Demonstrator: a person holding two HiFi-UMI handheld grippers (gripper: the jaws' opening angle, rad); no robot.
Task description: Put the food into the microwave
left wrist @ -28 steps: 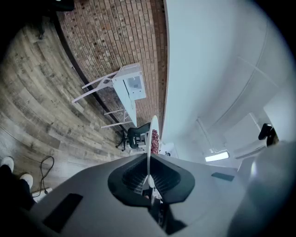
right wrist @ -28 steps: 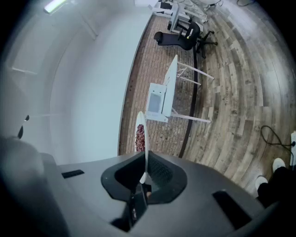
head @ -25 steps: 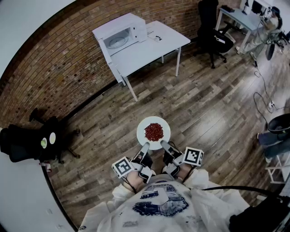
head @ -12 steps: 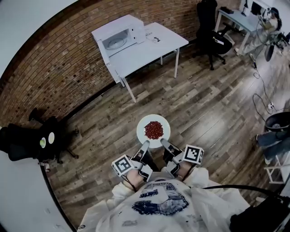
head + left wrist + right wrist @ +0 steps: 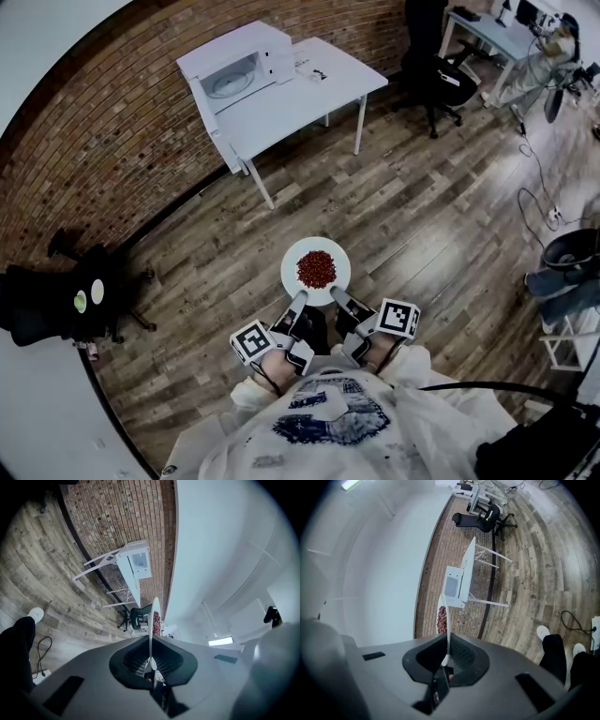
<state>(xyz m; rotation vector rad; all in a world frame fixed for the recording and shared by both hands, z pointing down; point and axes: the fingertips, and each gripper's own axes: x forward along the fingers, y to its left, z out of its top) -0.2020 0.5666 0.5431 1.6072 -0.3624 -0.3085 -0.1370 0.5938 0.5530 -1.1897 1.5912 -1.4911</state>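
Observation:
A white plate (image 5: 332, 277) with a heap of red food (image 5: 316, 268) hangs level over the wooden floor in front of me. My left gripper (image 5: 298, 302) is shut on the plate's near-left rim and my right gripper (image 5: 336, 298) is shut on its near-right rim. In each gripper view the plate shows edge-on between the jaws, plate (image 5: 151, 630) and plate (image 5: 446, 620). The white microwave (image 5: 234, 67) stands with its door open on a white table (image 5: 300, 94) far ahead, against the brick wall.
A black office chair (image 5: 436, 56) stands right of the white table, and a desk (image 5: 506, 37) lies beyond it. Another black chair (image 5: 56, 305) sits at the left wall. Cables trail on the floor (image 5: 422, 216) at the right. My feet show below the grippers.
The table and microwave have slid up and left in the head view as I moved across the floor. Both grippers keep the same hold on the plate.

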